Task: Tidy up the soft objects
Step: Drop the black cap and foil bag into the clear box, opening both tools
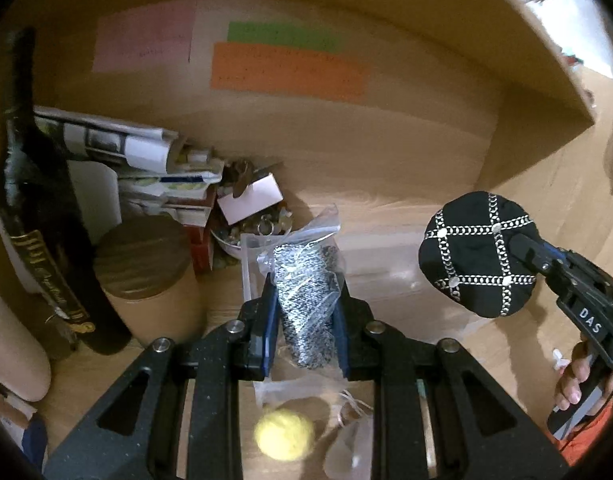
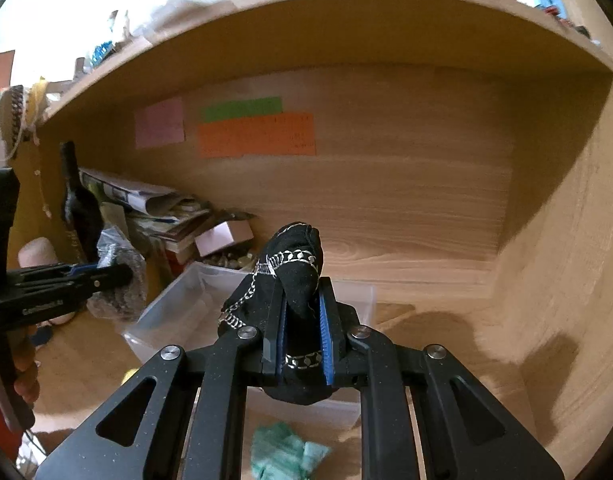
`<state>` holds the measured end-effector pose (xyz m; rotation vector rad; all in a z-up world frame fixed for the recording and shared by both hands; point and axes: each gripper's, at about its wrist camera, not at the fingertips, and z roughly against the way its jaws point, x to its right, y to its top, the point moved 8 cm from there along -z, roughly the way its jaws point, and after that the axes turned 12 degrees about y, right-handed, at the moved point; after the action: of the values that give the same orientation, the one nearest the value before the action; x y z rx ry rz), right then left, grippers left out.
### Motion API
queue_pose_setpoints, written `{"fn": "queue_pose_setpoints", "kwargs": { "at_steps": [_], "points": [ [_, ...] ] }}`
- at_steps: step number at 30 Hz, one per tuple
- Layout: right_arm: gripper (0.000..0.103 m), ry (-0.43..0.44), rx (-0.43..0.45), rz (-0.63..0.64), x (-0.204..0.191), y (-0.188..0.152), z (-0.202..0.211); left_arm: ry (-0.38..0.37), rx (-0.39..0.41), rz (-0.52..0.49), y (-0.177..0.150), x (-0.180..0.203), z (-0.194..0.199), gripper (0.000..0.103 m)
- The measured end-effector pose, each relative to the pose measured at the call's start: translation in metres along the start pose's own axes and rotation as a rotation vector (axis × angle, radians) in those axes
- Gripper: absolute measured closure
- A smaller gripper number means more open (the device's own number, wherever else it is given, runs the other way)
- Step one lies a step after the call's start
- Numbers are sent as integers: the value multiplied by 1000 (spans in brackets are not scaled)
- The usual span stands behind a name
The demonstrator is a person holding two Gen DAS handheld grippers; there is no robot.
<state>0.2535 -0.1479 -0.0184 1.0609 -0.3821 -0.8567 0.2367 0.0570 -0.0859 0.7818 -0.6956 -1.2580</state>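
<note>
1. The left hand-held gripper (image 1: pixel 304 312) pinches a plastic bag of grey knit (image 1: pixel 306 292) at the frame's centre, above the clear bin (image 2: pixel 166 320).
2. The right hand-held gripper (image 2: pixel 300 334) squeezes a black pouch (image 2: pixel 294 280) with a chain pattern at mid-frame.
3. Both look light and squashy. The bag is probably slippery, so grip the knit bulk.
4. A yellow ball (image 1: pixel 284 434) lies at the lower centre.

The left gripper (image 1: pixel 306 312) sits low and centre in its own view, fingers pinched inward. The right gripper (image 2: pixel 302 332) — likewise clamped — shows a hand (image 1: pixel 582 384), seemingly bare, at lower right.
</note>
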Motion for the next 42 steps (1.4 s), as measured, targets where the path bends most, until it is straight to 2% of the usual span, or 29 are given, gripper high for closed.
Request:
{"fn": "queue_pose_setpoints", "kwargs": {
  "at_steps": [6,17,24,28,33,37,39,42],
  "points": [
    [90,-19,-61,-12,8,-8,-28,22,-64,-27,-9,4,-32,79],
    [90,11,-215,-54,16,-45,-81,25,-153,-105,-29,23,-73,79],
    [90,30,-286,-30,10,-61,-95,25,-195,-139,-39,29,-84,79],
    [88,36,-305,-19,8,-64,-94,21,-203,-147,-38,31,-81,74],
    [71,31,-307,-16,9,-62,-91,25,-185,-154,-33,33,-78,60],
    [61,25,-271,-1,7,-53,-82,18,-156,-156,-26,33,-66,57],
    [52,15,-241,12,6,-46,-73,11,-134,-153,-22,34,-56,53],
    [50,13,-196,20,3,-35,-59,9,-94,-145,-15,33,-38,46]
  ]
}}
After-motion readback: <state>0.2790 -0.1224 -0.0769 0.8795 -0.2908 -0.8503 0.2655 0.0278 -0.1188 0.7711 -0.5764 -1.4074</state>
